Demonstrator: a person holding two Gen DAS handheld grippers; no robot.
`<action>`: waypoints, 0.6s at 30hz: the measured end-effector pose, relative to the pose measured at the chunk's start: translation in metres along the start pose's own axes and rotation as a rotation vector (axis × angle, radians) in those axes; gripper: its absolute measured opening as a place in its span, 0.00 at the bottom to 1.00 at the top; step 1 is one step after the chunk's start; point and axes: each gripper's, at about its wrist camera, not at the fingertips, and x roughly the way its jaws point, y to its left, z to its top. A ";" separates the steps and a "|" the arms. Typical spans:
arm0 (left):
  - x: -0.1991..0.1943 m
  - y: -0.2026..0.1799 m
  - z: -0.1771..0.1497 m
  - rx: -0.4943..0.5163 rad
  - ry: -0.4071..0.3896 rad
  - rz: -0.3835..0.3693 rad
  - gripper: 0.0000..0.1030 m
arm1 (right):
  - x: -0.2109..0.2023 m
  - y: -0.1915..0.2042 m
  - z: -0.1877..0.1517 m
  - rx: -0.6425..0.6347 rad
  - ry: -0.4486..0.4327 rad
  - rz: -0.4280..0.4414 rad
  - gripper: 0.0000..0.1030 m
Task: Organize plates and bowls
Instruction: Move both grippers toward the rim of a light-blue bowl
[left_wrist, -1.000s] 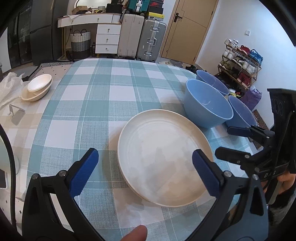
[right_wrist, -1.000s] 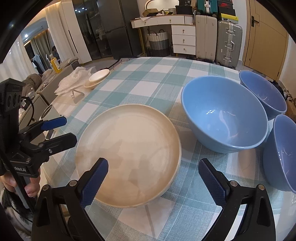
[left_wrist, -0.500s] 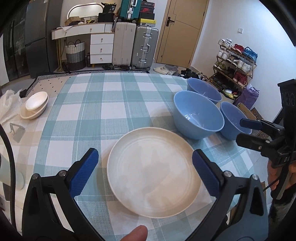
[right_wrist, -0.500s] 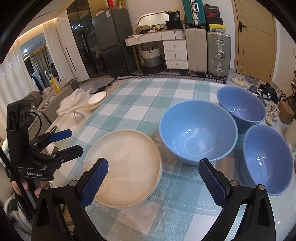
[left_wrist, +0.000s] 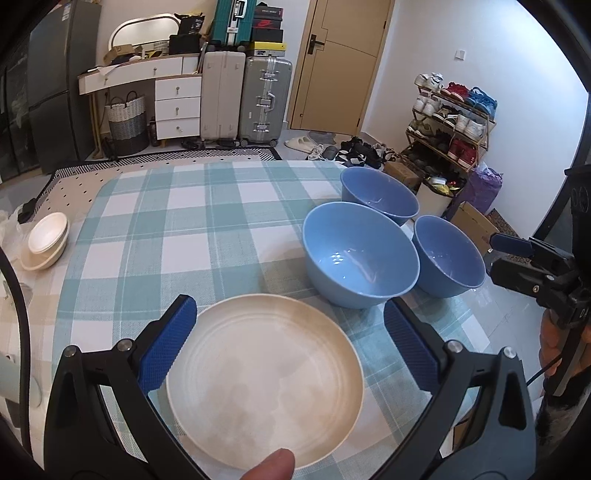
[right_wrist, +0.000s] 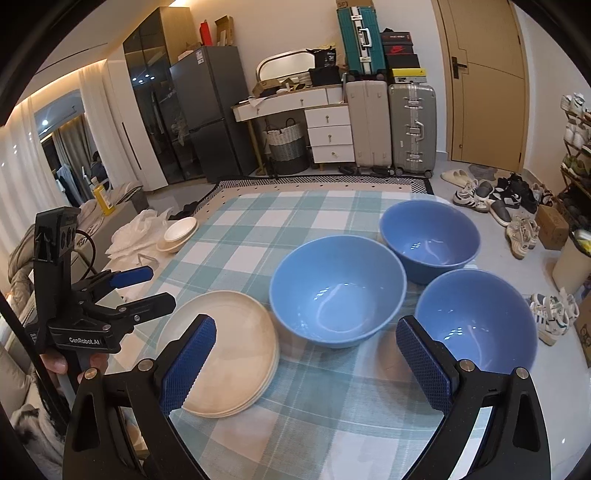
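A stack of cream plates (left_wrist: 264, 380) (right_wrist: 229, 350) lies near the front of the checked table. Three blue bowls stand to its right: a large middle one (left_wrist: 360, 254) (right_wrist: 338, 291), a far one (left_wrist: 378, 194) (right_wrist: 430, 234) and a near right one (left_wrist: 448, 256) (right_wrist: 476, 321). My left gripper (left_wrist: 291, 343) is open and empty, raised over the plates. My right gripper (right_wrist: 306, 363) is open and empty, above the table in front of the bowls. Each gripper shows in the other's view, the right (left_wrist: 532, 258) and the left (right_wrist: 110, 299).
Small white bowls (left_wrist: 46, 240) (right_wrist: 179, 232) are stacked at the table's far left beside a white bag (right_wrist: 136, 232). Behind the table are suitcases (left_wrist: 243, 99), a drawer unit and a door. A shoe rack (left_wrist: 448, 122) and loose shoes lie to the right.
Both grippers have pulled back and risen away from the plates and bowls, so more of the table and room shows. Both stay open. The dishes have not moved.
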 end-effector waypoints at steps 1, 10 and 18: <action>0.002 -0.003 0.003 -0.001 0.001 -0.006 0.98 | -0.001 -0.004 0.001 0.006 -0.001 -0.007 0.97; 0.017 -0.030 0.036 0.029 0.001 -0.028 0.98 | -0.021 -0.041 0.015 0.043 -0.032 -0.039 0.97; 0.038 -0.052 0.063 0.066 0.019 -0.018 0.98 | -0.034 -0.082 0.026 0.101 -0.045 -0.048 0.97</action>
